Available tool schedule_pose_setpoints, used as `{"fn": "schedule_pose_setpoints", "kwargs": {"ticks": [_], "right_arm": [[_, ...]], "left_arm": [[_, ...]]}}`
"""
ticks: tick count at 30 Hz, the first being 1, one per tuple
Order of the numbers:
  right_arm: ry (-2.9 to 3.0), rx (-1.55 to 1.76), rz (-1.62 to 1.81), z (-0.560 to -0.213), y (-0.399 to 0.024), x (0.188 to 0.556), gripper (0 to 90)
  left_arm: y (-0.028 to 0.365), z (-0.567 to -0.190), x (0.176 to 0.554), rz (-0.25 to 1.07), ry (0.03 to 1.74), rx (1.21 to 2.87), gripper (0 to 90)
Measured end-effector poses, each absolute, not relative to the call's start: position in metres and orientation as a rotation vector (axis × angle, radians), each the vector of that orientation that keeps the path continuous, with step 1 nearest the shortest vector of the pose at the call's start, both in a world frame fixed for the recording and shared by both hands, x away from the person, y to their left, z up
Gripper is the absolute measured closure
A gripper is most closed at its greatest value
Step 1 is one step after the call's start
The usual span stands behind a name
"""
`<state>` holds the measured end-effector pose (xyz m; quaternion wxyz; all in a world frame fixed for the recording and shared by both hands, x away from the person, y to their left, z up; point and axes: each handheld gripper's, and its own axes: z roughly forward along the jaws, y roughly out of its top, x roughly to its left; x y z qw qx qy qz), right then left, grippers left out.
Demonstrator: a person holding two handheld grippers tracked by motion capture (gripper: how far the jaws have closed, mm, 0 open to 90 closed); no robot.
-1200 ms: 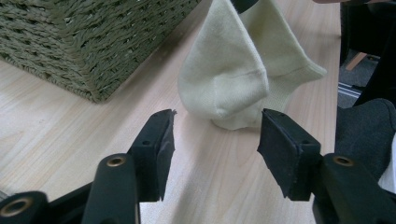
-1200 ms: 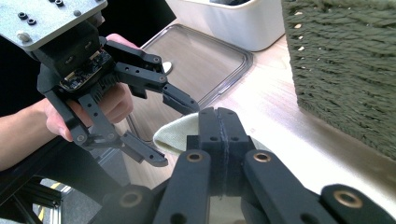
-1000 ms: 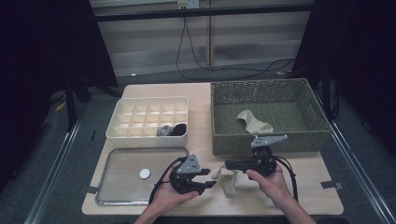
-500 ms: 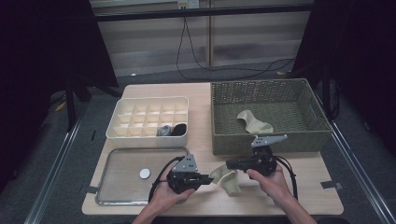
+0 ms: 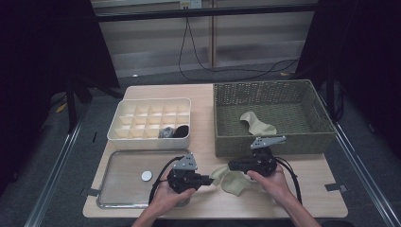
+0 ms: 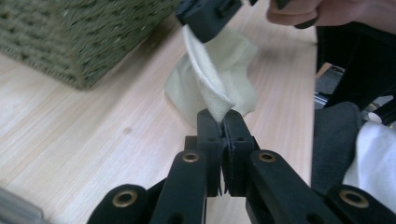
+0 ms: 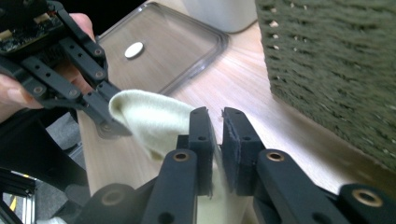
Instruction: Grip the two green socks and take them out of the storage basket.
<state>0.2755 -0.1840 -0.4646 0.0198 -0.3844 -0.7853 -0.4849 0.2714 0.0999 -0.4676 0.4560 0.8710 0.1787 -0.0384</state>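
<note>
The left gripper (image 5: 210, 179) is clamped on one edge of the cream sock (image 5: 231, 178) lying on the table (image 5: 208, 94) just before the basket (image 5: 274, 142), while the right gripper (image 5: 232, 165), its jaws having just been opening with cloth between them, loosens, likely to regrip.

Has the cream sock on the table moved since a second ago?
Yes. The cream sock has shifted left, away from the wicker basket toward the metal tray, and now stretches between both grippers.

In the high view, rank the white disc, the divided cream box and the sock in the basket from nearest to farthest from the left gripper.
From the left gripper:
1. White disc, just to its left, on the metal tray.
2. Divided cream box, behind the tray, farther up the table.
3. Sock in the basket, up and to the right, inside the woven basket.
</note>
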Motion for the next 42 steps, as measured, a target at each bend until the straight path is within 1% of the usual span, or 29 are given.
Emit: {"fn": "schedule_pose_setpoints", "kwargs": {"ticks": [3, 7, 10, 16, 21, 24, 27, 28, 29, 33, 39, 42], "right_arm": [[-2.449, -1.223, -1.490, -0.468, -0.186, 0.276, 75.3], [-2.457, -1.258, -1.474, -0.470, -0.190, 0.274, 70.0], [-2.455, -1.275, -1.462, -0.472, -0.196, 0.271, 68.0], [-2.457, -1.300, -1.438, -0.477, -0.210, 0.258, 67.0], [-2.441, -1.325, -1.412, -0.484, -0.212, 0.259, 66.8], [-2.434, -1.319, -1.406, -0.485, -0.211, 0.260, 68.6], [-2.423, -1.313, -1.414, -0.484, -0.212, 0.259, 78.8], [-2.417, -1.310, -1.418, -0.484, -0.212, 0.259, 83.8], [-2.413, -1.300, -1.427, -0.483, -0.213, 0.259, 86.1], [-2.404, -1.322, -1.449, -0.476, -0.217, 0.258, 87.2], [-2.406, -1.362, -1.465, -0.464, -0.231, 0.253, 87.6], [-2.421, -1.382, -1.447, -0.460, -0.238, 0.249, 88.0]], "left_arm": [[0.102, -0.471, 0.275, -0.101, 0.468, 2.146, 87.7], [0.106, -0.473, 0.278, -0.097, 0.485, 2.149, 87.7], [0.111, -0.474, 0.280, -0.093, 0.502, 2.141, 87.7], [0.118, -0.475, 0.282, -0.090, 0.527, 2.131, 87.7], [0.121, -0.475, 0.282, -0.081, 0.532, 2.133, 87.6], [0.124, -0.475, 0.283, -0.080, 0.542, 2.124, 87.6], [0.129, -0.474, 0.284, -0.075, 0.547, 2.120, 87.6], [0.130, -0.473, 0.284, -0.076, 0.552, 2.112, 87.6], [0.131, -0.473, 0.284, -0.074, 0.555, 2.108, 87.6], [0.135, -0.469, 0.282, -0.077, 0.557, 2.088, 87.6], [0.134, -0.461, 0.274, -0.118, 0.506, 2.082, 87.8], [0.131, -0.456, 0.266, -0.114, 0.487, 2.086, 88.0]]}}
